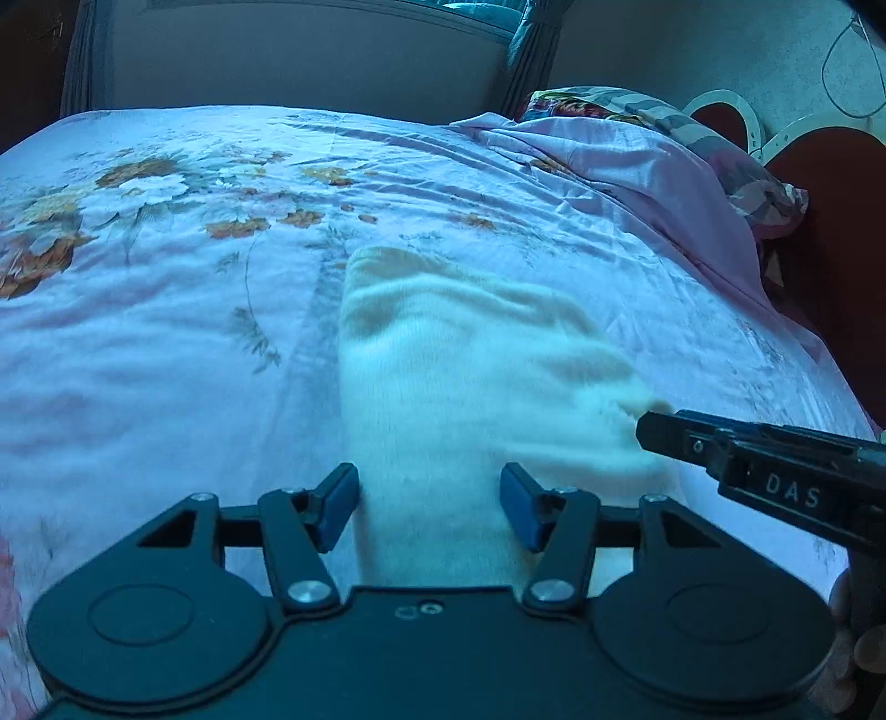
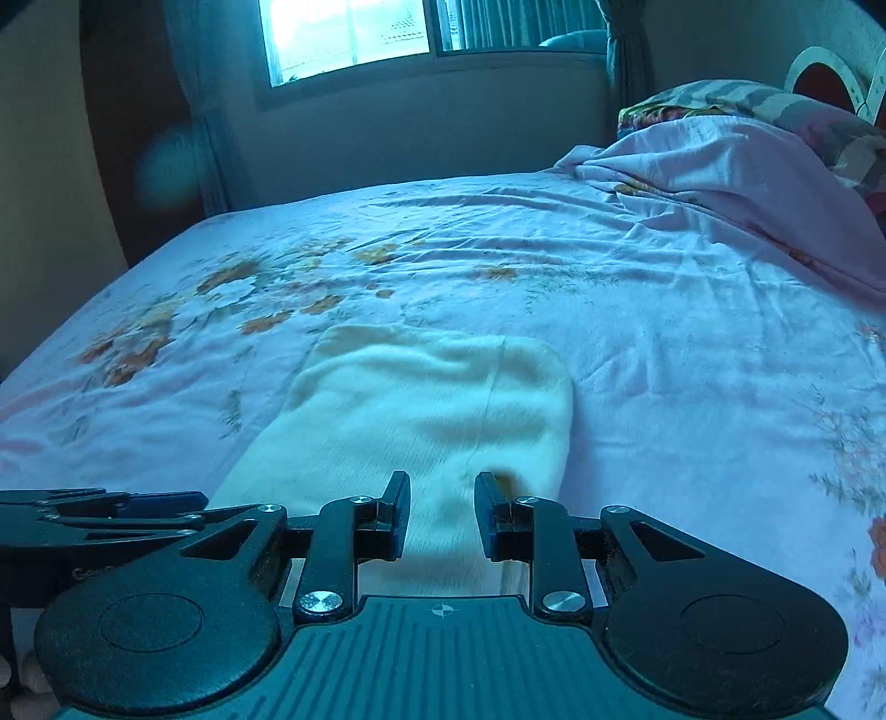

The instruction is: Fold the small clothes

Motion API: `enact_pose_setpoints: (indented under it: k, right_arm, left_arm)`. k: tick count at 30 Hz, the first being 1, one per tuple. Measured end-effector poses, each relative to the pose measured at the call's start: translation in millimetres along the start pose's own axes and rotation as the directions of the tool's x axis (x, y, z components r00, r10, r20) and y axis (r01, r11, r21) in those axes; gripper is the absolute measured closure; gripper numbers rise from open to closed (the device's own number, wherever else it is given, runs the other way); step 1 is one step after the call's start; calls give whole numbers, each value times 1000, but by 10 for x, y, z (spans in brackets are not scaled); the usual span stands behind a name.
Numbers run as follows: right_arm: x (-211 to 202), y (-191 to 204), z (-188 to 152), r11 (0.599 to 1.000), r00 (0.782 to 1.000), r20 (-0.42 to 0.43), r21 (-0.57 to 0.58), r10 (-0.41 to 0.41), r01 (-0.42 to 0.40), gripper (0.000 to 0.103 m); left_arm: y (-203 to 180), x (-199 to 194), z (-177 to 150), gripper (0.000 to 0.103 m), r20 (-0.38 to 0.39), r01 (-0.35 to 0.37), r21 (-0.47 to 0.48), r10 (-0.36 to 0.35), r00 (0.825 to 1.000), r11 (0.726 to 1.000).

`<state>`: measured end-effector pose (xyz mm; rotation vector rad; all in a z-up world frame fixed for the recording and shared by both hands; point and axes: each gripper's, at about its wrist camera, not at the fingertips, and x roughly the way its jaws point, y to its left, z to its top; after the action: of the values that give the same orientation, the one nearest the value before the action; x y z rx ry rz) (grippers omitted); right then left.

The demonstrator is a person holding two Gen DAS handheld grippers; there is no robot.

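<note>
A small cream-white knit garment [image 1: 443, 376] lies flat on the floral bedsheet [image 1: 166, 332]; it also shows in the right wrist view [image 2: 421, 404]. My left gripper [image 1: 429, 512] is open, its blue-padded fingers on either side of the garment's near edge. My right gripper [image 2: 443, 515] is open, its fingers over the garment's near right part. The right gripper's finger [image 1: 692, 437] enters the left wrist view from the right, at the garment's right edge. The left gripper [image 2: 111, 509] shows at the left of the right wrist view.
A rumpled pink blanket [image 2: 747, 183] and a patterned pillow [image 2: 775, 105] lie at the bed's far right, by the headboard [image 1: 819, 166]. A window [image 2: 354, 33] and curtains are in the wall beyond the bed. The bed's left edge drops off by the wall.
</note>
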<state>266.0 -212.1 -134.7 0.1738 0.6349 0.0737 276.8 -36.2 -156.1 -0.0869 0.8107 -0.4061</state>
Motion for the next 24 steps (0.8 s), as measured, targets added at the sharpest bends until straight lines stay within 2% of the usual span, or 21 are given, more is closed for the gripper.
enact_pose_setpoints:
  k: [2,4,5,6,7,8,10,12,15,18,21,24]
  right_arm:
    - [-98,109,-232,998,1000,-9,-58,-7,6,78]
    - [-26,136,-458,993,996,-61,-110,-59,52,78]
    - [25,106,-555,990,994,-68,-124,-79,70,74]
    - [41,70,-606,989,993,-64,-117,-101,93,55]
    - [26,36,-605,988,989,-65,-93,-129,123,52]
    - [-3,-1,-566,992,989,-79,-51,-123,119,52]
    - [-189,-41,-509,995,995,-42,17,-93,94,52]
    - [-323,33,-516,996,996,4,-14,-93,93,52]
    - [-127,25,-627,994,987,-119,-27,-105,102,52]
    - [-260,-69,-612,992,993,-91,94,-79,88,52]
    - [-418,-49,-591,992,996,-61,102,-66,72,52]
    - [-487,-35,-634,993,996,-73,100,-59,66,52]
  left_arm:
    - [-17,4,-139,47,-28,-5,-13,4,1000,1000]
    - [5,28,-232,46,-52,13,-57,-16,999,998]
    - [2,40,-257,45,-60,17,-61,-20,998,998]
    - [-30,38,-266,45,-62,7,-36,-10,998,999]
    - [-67,20,-260,45,-64,-3,-11,3,998,1000]
    - [-84,-14,-240,46,-70,-9,-7,8,998,1000]
    - [-68,-92,-232,45,-65,2,-28,-3,998,1000]
    - [-41,-42,-262,44,-85,-3,-36,0,996,999]
    - [-65,-18,-279,41,-97,-18,-28,15,995,999]
    - [-113,-114,-273,41,-95,-33,-21,31,995,999]
    - [-137,-167,-293,41,-88,-43,-5,42,995,999]
    - [-157,-192,-296,41,-86,-53,-5,52,995,999]
